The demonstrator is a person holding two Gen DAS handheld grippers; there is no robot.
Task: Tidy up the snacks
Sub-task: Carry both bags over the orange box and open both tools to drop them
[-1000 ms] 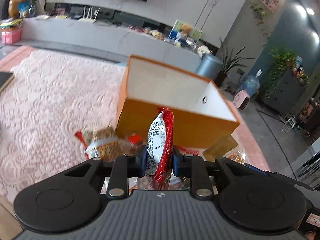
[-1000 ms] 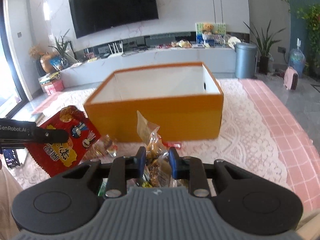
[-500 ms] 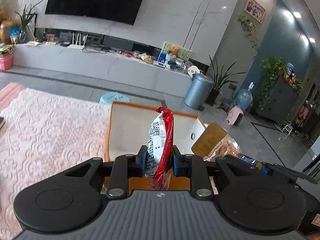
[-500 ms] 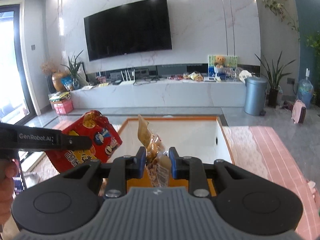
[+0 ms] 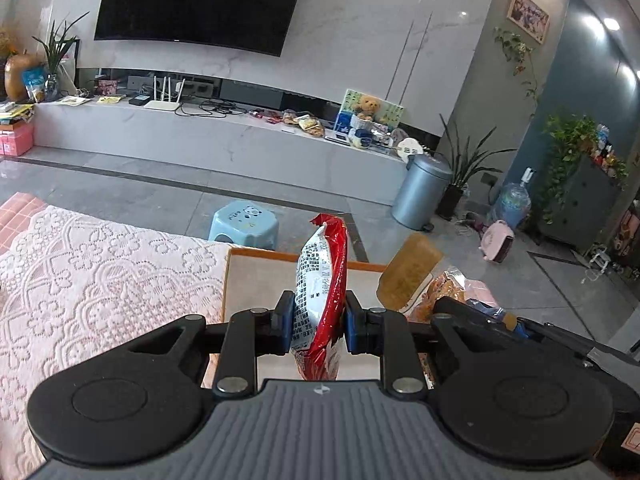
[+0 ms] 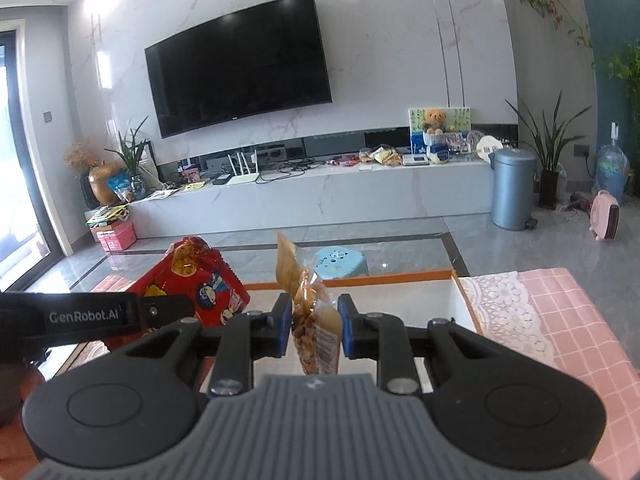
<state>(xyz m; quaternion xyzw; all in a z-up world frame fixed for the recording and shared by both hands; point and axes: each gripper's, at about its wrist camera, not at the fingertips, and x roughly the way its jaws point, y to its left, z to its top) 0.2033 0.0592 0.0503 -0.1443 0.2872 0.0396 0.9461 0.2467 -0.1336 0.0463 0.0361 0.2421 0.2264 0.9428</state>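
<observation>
I have the left gripper (image 5: 316, 326) clamped on the red snack bag (image 5: 320, 292) and the right gripper (image 6: 313, 326) on the clear snack packet (image 6: 310, 312), both at lower centre above the orange box (image 6: 424, 276); letting go too near its far rim could drop either outside.

Bright daylight, ceiling-light glare, fisheye-bent edges, sharp.

The orange box (image 5: 240, 258) shows only its far rim and a strip of white inside; the left tongs (image 5: 316, 322) cover the rest. The lower end of the red snack bag (image 5: 322, 280) vanishes behind the tongs' body. Right of the box, the clear nut packet (image 5: 412, 280) is half hidden, its print unreadable.
</observation>
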